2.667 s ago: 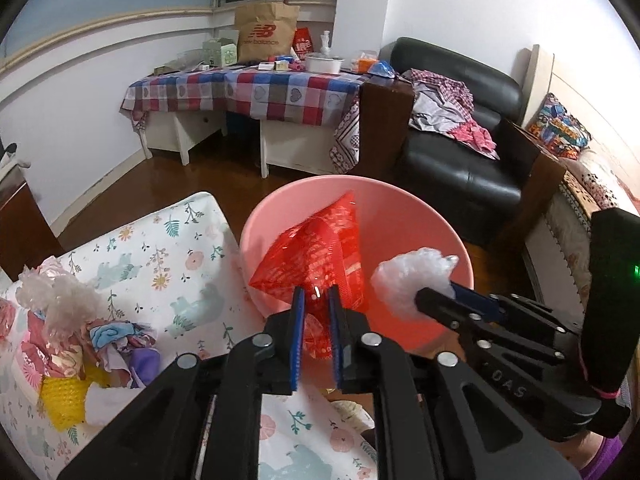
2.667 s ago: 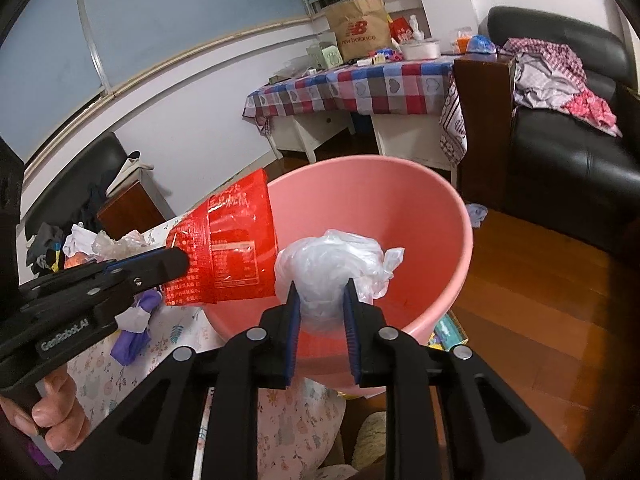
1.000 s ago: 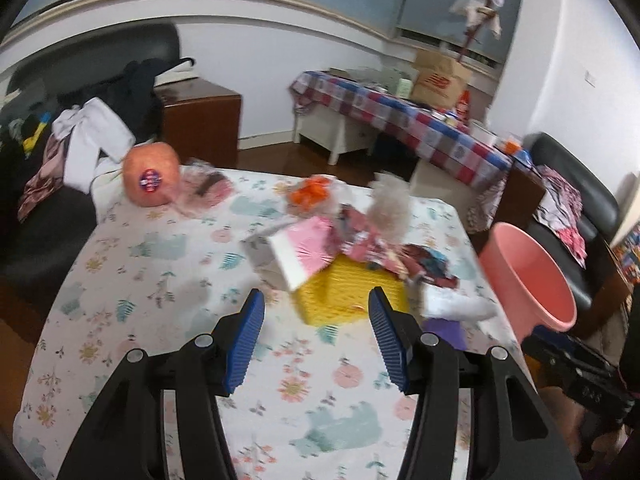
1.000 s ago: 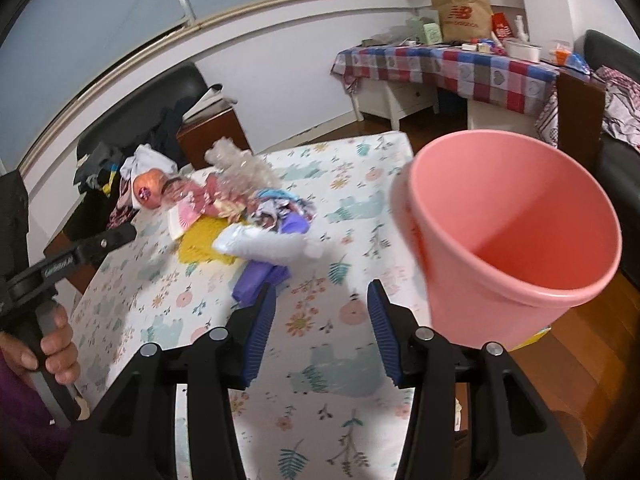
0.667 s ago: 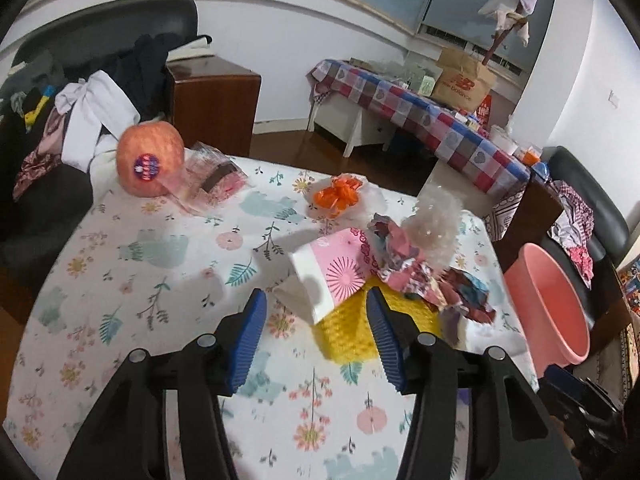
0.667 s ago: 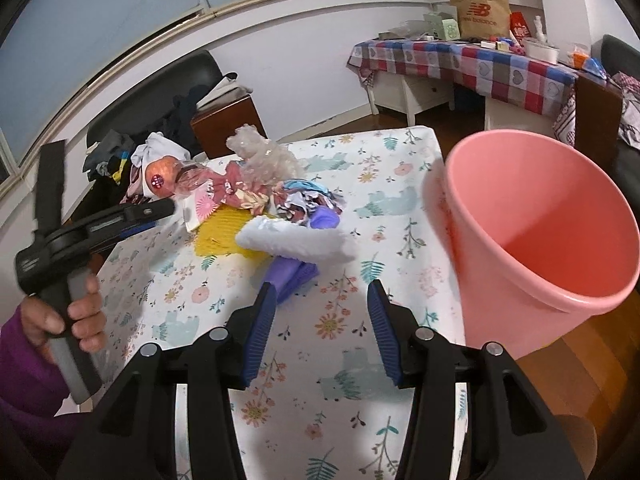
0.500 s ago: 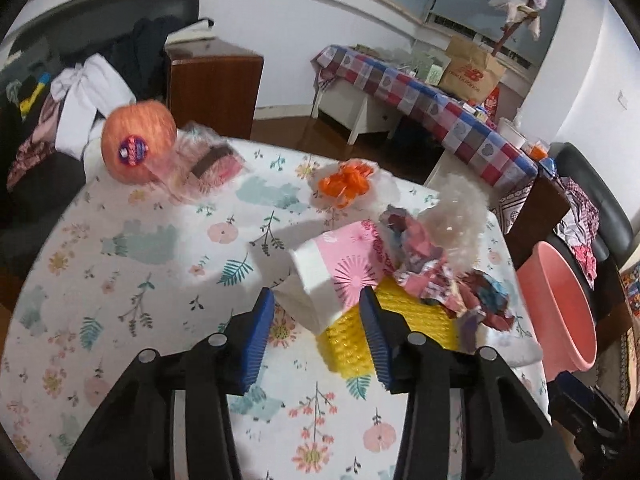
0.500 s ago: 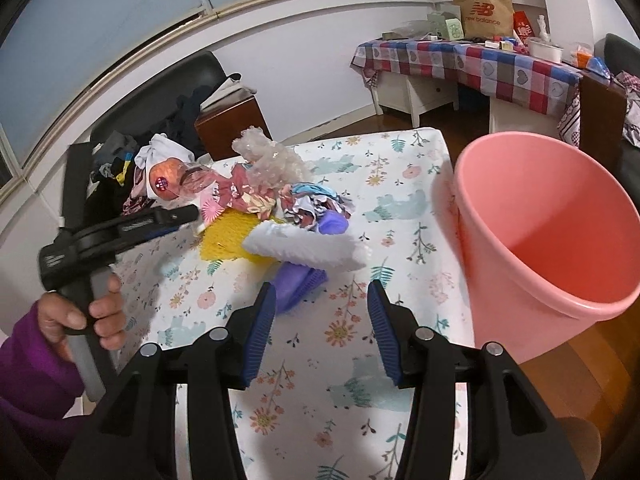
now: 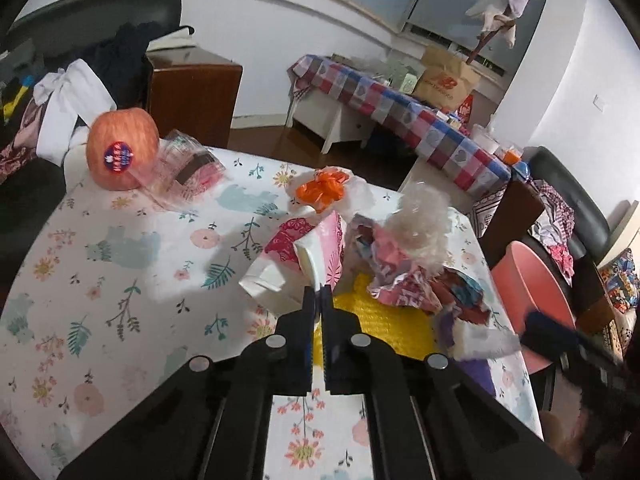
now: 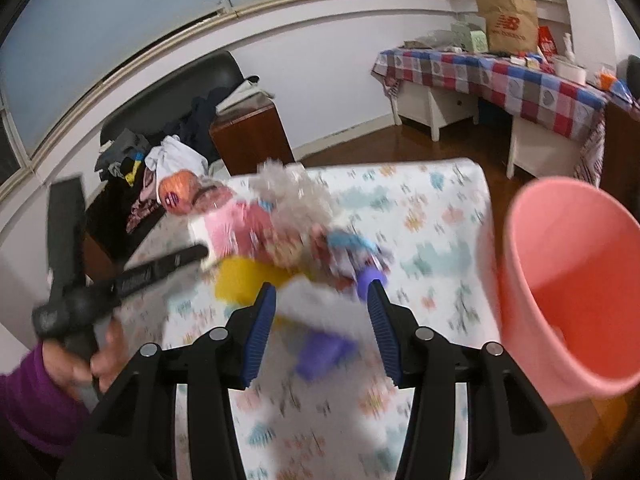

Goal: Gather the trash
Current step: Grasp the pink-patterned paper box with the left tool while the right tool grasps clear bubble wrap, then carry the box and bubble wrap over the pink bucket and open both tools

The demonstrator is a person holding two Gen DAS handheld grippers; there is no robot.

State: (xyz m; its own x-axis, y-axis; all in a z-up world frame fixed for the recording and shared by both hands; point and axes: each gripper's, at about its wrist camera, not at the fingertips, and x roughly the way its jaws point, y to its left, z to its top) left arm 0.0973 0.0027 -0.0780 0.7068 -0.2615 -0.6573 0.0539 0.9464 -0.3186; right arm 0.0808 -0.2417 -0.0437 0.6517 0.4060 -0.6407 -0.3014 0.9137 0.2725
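my left gripper (image 9: 319, 296) has its jaws pinched together on the lower edge of the pink-and-white paper box (image 9: 316, 250), which is tilted up off the floral tablecloth (image 9: 120, 264). just behind the box lies the yellow mesh sleeve (image 9: 380, 320), and to its right the heap of crumpled wrappers (image 9: 404, 280) topped by a tuft of clear plastic (image 9: 420, 220). my right gripper (image 10: 322, 320) stands half open over a white wad (image 10: 320, 306) and a purple scrap (image 10: 320, 354) (the frame is smeared, so i cannot tell whether the pads touch either). further out, the pink bin (image 10: 568, 280) sits off the table's right edge, well apart from the pile. at the far left corner rest a netted orange fruit (image 9: 122, 154) and a clear packet (image 9: 188, 168), with an orange bow (image 9: 324, 188) between them and the heap
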